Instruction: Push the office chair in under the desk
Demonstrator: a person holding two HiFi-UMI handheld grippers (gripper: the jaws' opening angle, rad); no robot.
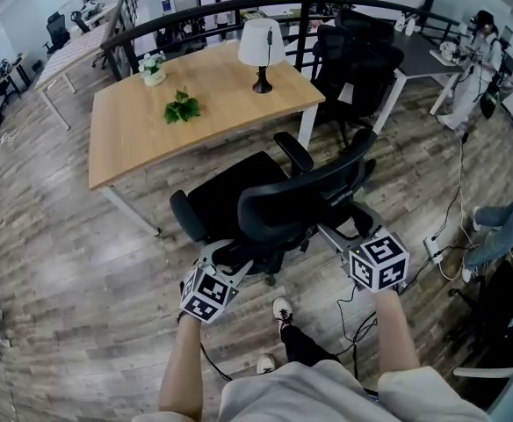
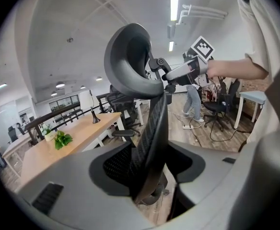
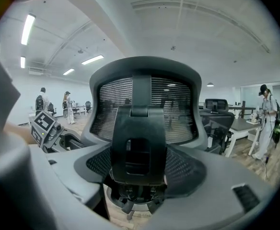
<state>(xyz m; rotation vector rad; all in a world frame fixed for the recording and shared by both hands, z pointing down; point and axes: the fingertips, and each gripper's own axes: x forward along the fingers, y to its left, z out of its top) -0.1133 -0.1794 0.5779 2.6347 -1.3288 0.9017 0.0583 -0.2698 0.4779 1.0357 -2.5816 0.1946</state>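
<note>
The office chair [image 1: 274, 202] stands just in front of the wooden desk [image 1: 151, 134], with its seat beside the near edge, not under it, and its backrest turned toward the person. The left gripper [image 1: 221, 253] has its jaws released, and they straddle the side edge of the backrest. The right gripper [image 1: 331, 234] also holds its jaws wide apart, close behind the backrest, grasping nothing.
</note>
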